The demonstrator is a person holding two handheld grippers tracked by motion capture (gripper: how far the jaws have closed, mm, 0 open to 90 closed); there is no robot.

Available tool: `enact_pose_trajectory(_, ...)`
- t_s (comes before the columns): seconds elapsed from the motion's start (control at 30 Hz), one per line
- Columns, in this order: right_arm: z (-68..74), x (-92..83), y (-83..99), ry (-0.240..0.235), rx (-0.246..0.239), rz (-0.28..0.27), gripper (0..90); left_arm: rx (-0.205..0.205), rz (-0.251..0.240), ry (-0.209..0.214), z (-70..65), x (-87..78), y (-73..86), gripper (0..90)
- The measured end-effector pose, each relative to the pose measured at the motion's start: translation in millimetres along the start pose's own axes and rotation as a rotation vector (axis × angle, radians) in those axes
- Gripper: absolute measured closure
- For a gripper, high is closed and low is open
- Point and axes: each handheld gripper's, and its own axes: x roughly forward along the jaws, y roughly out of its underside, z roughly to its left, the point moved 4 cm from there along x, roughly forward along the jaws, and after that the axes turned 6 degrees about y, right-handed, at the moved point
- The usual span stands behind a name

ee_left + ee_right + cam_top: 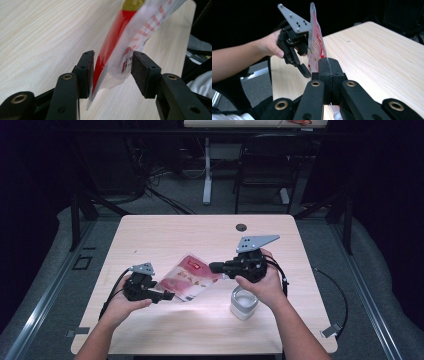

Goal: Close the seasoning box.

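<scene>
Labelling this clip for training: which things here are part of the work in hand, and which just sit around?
In use: snack pouch, right gripper clamped on it, left gripper open around its edge.
Idle: white cup, table, chair.

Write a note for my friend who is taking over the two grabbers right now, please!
Right gripper: shut on one edge of the snack bag, holding it above the table.
Left gripper: open, jaws standing either side of the bag's opposite edge, pads not pressing.
White cup stands by the right hand.
Done: bag lifted, one edge gripped.
Left: probably closing the left jaws on the bag.
</scene>
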Motion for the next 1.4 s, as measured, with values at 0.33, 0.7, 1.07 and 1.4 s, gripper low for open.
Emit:
enact_pose_trajectory(0.33, -8.7, 4.4, 21.2, 0.018, 0.031, 0.02, 90.0, 0.001, 0.028, -0.001, 3.6, 15.5, 7.4, 53.9)
enact_pose_trajectory(0.7, -9.3, 7.8, 26.6, 0.023, 0.024, 0.047, 90.0, -0.008, 0.026, -0.019, 6.9, 20.9, 11.5, 53.2)
enact_pose_trajectory(1.07, -8.1, 16.9, 30.1, 0.043, -0.006, 0.097, 90.0, -0.027, 0.051, -0.038, 12.9, 28.3, 18.4, 50.2)
enact_pose_trajectory(1.4, -6.6, 16.6, 29.3, 0.035, -0.018, 0.096, 90.0, -0.036, 0.04, -0.071, 15.6, 24.0, 18.7, 45.3)
